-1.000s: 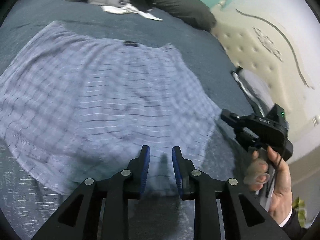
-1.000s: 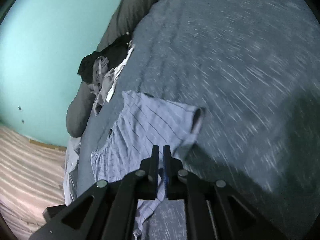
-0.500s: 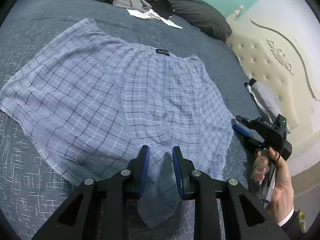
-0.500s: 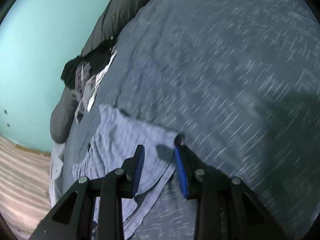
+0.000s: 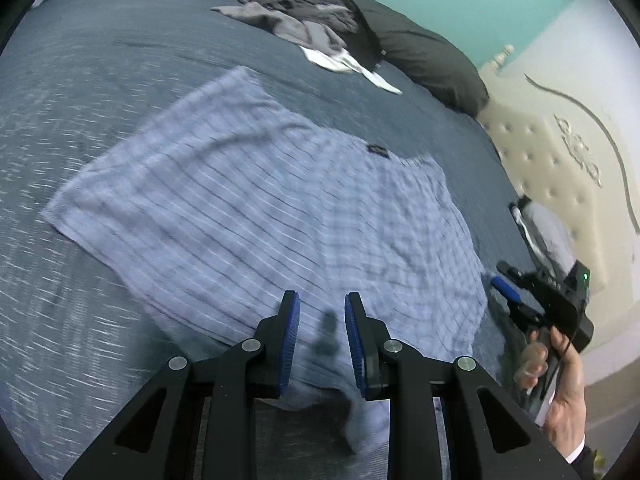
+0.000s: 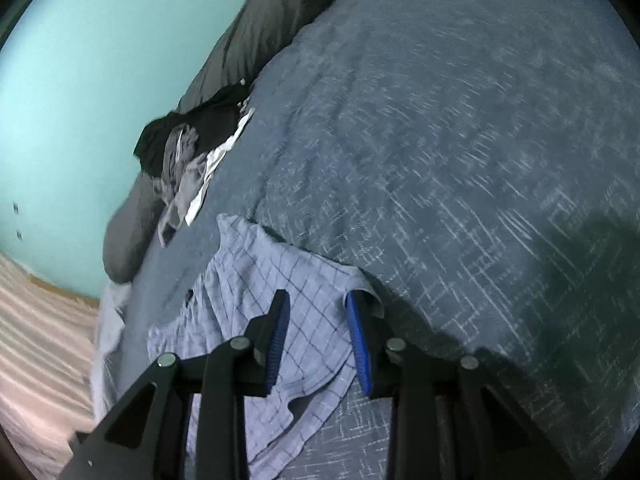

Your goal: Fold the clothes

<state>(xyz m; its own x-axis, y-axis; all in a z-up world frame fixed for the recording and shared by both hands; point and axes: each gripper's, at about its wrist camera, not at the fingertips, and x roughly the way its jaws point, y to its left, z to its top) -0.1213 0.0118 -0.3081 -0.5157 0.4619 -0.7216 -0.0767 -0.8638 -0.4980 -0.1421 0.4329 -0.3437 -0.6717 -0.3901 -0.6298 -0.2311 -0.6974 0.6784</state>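
Note:
Light blue plaid shorts [image 5: 280, 208] lie spread flat on the grey bed cover [image 5: 100, 80]. My left gripper [image 5: 322, 320] hovers over their near hem, open, with a clear gap between the blue pads and nothing pinched. At the shorts' right edge is my right gripper [image 5: 506, 288], held by a hand [image 5: 560, 384]. In the right wrist view the right gripper [image 6: 318, 320] is open above a corner of the shorts [image 6: 272, 280], and the cloth lies loose beneath it.
A pile of dark, grey and white clothes [image 5: 304, 20] rests against a dark pillow [image 5: 432, 64] at the far side of the bed. A cream tufted headboard [image 5: 552, 152] stands at the right. Beside the bed are a teal wall [image 6: 80, 80] and a pale floor [image 6: 36, 340].
The right gripper went from shut on the shorts' corner to open, and the cloth dropped flat. The left gripper shifted left along the near hem with its gap unchanged.

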